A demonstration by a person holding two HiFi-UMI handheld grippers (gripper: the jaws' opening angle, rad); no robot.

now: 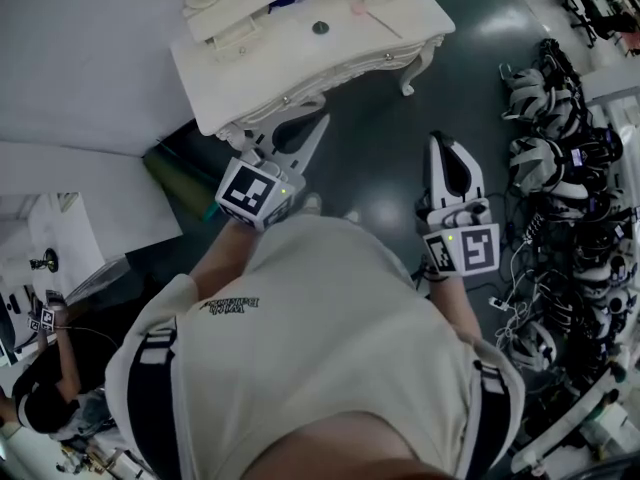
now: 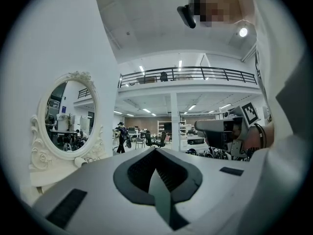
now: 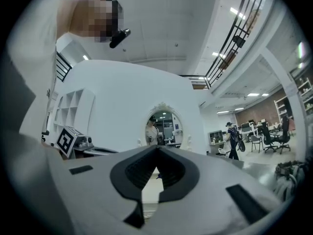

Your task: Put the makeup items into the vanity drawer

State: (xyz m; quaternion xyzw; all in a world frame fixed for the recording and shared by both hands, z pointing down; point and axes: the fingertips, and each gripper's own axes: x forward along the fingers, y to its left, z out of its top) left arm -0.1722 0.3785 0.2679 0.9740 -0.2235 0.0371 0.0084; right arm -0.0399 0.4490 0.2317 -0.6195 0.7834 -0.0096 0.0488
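Nearest the camera, low in the head view: torso (image 1: 340,348) of the person in a cream shirt, with both forearms stretched forward.
Left gripper (image 1: 318,126): held level ahead of the body, with the marker cube toward the wrist. Claw narrow, jaws (image 2: 156,152) closed tip to tip with nothing between them. Tip just before the left half of the vanity's front edge; touching it or not, cannot tell.
Right gripper (image 1: 445,150): held level as well, over the floor, near and just off the vanity's front right corner. Claw narrow, jaws (image 3: 157,149) shut together and holding nothing.
Floor (image 1: 380,178): dark grey and glossy, under both grippers.
Vanity (image 1: 260,68): white, with a carved front edge and curved legs, standing across the top of the head view.
Makeup items: lying on the vanity top, well apart from both claws. A dark round one (image 1: 320,27) near the middle of the top and a pink one (image 1: 357,8) toward the back right corner; too small to name more exactly.
Mirror (image 2: 68,115) (image 3: 164,125): oval, in a white ornate frame, upright at the vanity's back edge.
Headsets (image 1: 555,163): a heap with cables, on the floor along the right side, well apart from the vanity.
Second person (image 1: 40,388): in dark clothing, at the lower left edge of the head view.
Far behind, in the gripper views: an open hall with a balcony railing (image 2: 186,75), desks and chairs.
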